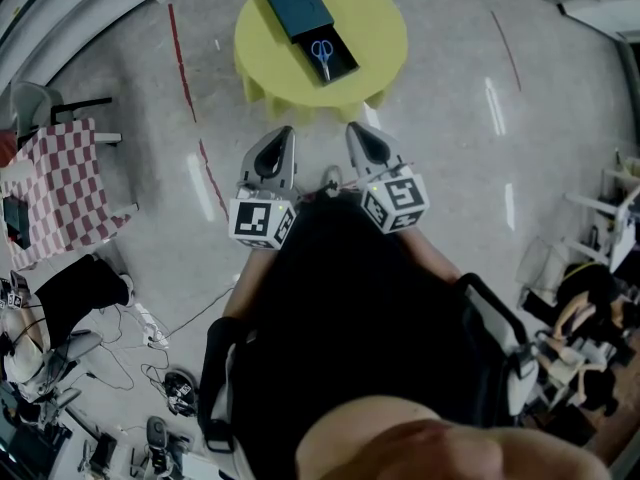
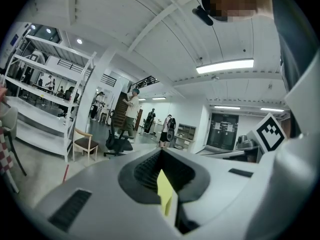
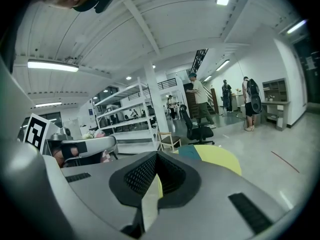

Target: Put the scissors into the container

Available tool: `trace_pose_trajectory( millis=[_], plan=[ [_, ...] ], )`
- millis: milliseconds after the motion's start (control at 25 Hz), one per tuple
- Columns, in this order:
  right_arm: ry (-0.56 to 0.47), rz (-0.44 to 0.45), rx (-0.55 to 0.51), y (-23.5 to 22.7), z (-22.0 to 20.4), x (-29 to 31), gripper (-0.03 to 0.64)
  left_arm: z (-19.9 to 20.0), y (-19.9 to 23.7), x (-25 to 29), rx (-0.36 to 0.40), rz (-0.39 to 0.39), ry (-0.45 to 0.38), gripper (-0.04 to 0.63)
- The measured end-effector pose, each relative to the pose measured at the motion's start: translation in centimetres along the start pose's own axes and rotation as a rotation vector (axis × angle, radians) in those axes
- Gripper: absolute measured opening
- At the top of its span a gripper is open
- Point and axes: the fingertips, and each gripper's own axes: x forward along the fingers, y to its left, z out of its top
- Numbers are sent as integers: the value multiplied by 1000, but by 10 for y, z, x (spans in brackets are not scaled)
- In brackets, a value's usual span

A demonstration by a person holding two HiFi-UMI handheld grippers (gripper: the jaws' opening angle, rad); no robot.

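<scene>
Blue-handled scissors (image 1: pixel 322 56) lie on a black tray (image 1: pixel 340 66) that sticks out from under a dark teal box (image 1: pixel 297 6), all on a round yellow table (image 1: pixel 375 18). My left gripper (image 1: pixel 283 133) and right gripper (image 1: pixel 355 130) are held side by side near my body, well short of the table, jaws closed and holding nothing. The left gripper view shows its jaws (image 2: pixel 161 154) pressed together, aimed at the room. Over the closed jaws (image 3: pixel 156 156) in the right gripper view, I see the yellow table (image 3: pixel 222 160) and teal box (image 3: pixel 189 151).
A chair with red-checked cloth (image 1: pixel 60 183) stands at the left. Cables and gear (image 1: pixel 90 388) clutter the lower-left floor, and more equipment (image 1: pixel 590 308) sits at the right. A red line (image 1: pixel 182 58) runs across the floor. People, white shelving (image 3: pixel 125 114) and an office chair (image 3: pixel 197 129) stand far off.
</scene>
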Motion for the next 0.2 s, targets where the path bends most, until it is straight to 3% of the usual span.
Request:
trace_pose_trajectory(
  millis=[200],
  plan=[
    [9, -4, 9, 2, -5, 3, -3, -1, 3, 0, -5, -8, -3, -3]
  ],
)
